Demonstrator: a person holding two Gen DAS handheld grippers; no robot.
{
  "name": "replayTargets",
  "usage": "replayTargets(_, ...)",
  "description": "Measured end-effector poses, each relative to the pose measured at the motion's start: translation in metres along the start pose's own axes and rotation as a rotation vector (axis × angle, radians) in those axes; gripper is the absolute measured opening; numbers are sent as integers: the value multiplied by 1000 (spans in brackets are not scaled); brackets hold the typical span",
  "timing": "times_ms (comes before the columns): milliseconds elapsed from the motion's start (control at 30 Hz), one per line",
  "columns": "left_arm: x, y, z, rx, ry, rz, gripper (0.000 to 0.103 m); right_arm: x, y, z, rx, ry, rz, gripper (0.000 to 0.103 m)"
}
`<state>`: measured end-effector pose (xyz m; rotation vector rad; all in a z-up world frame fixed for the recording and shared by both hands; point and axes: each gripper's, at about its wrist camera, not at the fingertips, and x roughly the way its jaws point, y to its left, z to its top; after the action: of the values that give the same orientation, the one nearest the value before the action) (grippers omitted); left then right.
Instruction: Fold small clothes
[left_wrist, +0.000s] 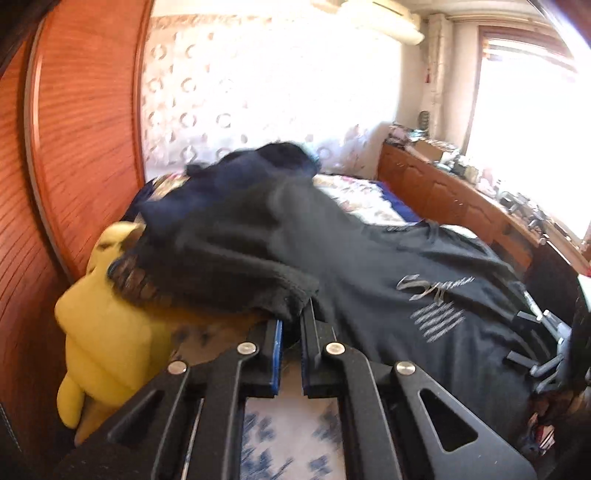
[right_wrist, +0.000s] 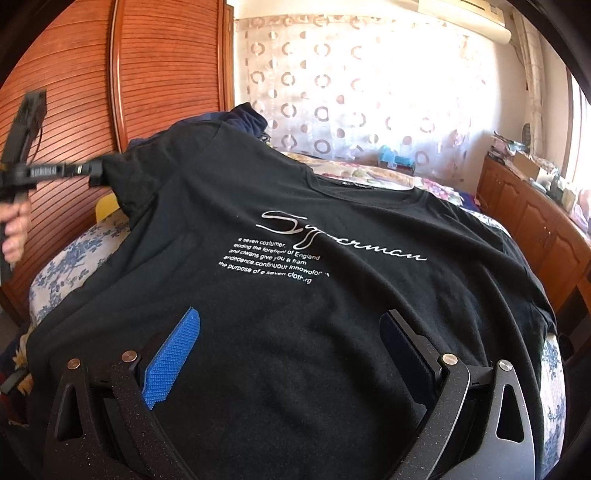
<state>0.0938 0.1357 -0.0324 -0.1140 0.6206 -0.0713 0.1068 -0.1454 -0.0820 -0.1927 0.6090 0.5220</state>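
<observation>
The left tool (left_wrist: 292, 325) is clamped on the black T-shirt's (right_wrist: 295, 314) left sleeve, lifted off the bed (right_wrist: 70, 258). The right tool (right_wrist: 290, 354) gapes wide, empty, over the shirt's near hem.

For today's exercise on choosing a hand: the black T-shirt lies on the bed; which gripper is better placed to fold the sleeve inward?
Left. The left gripper is shut on the black T-shirt's sleeve, lifting it. The right gripper is open over the hem, holding nothing.

Yellow plush toy (left_wrist: 107, 317), wooden wardrobe (right_wrist: 166, 66)
</observation>
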Motion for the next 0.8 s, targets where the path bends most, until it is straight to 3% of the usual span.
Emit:
replayTargets(200,16,-73,35,139,21,-81,4,-2,1,-2,-1,-12,-6,99)
replayTargets(333,17,-108,31,214,48,-118,25,-2,-2,-2,12,-9,4,99)
replayTargets(433,8,-110,26,224,44,-134,39,-1,-2,-1,15,-9,5,99)
replayTargets(567,3,-101,16,242,43,-61,49,0,-3,-1,14,-6,3,99)
replayTargets(800,17,-59,-30,208,121,29,54,0,-2,-1,10,2,2,99)
